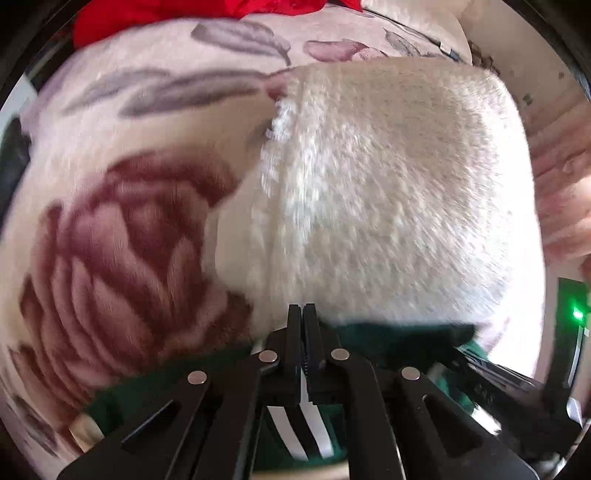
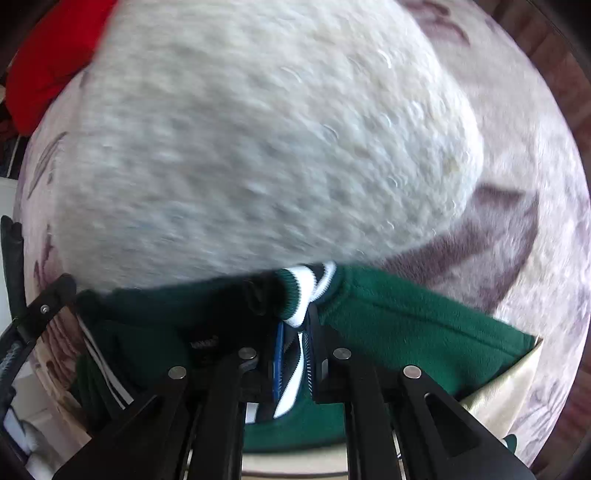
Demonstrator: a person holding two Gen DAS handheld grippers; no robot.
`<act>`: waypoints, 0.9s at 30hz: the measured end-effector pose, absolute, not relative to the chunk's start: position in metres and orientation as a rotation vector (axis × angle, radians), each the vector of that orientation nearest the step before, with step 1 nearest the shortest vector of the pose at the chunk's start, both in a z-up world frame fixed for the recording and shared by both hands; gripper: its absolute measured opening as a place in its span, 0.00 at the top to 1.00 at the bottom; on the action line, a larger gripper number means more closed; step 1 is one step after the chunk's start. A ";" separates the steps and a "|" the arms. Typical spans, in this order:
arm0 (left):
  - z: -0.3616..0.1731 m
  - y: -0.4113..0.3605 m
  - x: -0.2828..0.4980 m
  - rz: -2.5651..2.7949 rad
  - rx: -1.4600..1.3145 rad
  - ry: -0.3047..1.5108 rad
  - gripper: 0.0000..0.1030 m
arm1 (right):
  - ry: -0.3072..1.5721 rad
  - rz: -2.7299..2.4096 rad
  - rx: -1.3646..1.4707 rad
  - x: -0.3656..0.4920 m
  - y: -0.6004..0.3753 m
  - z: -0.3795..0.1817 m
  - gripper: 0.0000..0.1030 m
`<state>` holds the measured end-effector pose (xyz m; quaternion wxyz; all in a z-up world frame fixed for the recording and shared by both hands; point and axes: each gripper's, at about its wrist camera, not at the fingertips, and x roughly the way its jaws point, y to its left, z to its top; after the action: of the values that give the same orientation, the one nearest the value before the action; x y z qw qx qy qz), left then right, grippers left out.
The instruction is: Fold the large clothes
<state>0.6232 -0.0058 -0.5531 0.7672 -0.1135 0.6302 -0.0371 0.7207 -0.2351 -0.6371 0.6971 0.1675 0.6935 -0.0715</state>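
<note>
**Both grippers clamped on the green garment's striped trim**

The green garment (image 2: 406,325) lies at the lower edge of both views, on a flowered blanket (image 1: 122,240), with a white fluffy piece (image 1: 388,206) filling the middle of each frame just above it. Whether that fluffy piece is part of the same garment or a separate item cannot be told.

The right gripper (image 2: 295,325) is closed on the green-and-white striped trim (image 2: 314,284); the knit band runs down between its jaws. The left gripper (image 1: 303,314) has its 2 jaws pressed together at the edge where white pile meets green cloth; striped fabric shows just below them, so it probably pinches a thin layer, though the contact itself is hidden.

Judging by its look, the garment is soft, limp fleece, bulky rather than heavy, and not fragile. It should sag between 2 holds and drag on the plush blanket. The ribbed trim is the best place to hold: thicker, less slippery, unlikely to slide out.

Most of the garment is cut off below the frame. Blur smears the pile. A red cloth (image 1: 221,14) sits at upper left, partly out of view.
</note>
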 end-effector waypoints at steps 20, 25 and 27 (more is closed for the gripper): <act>-0.548 0.201 0.186 0.256 -0.444 1.526 0.12 | 1.755 0.347 0.471 0.427 -0.136 -0.574 0.34; -0.587 0.174 0.167 0.093 -0.413 1.586 0.22 | 1.821 0.302 0.554 0.385 -0.090 -0.608 0.34; -0.593 0.163 0.174 0.047 -0.384 1.571 0.56 | 1.834 0.287 0.561 0.378 -0.076 -0.620 0.34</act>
<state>0.1736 0.1625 -0.5933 0.6903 -0.1719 0.7025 0.0210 0.3782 -0.0762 -0.6201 0.5658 0.2384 0.7798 0.1221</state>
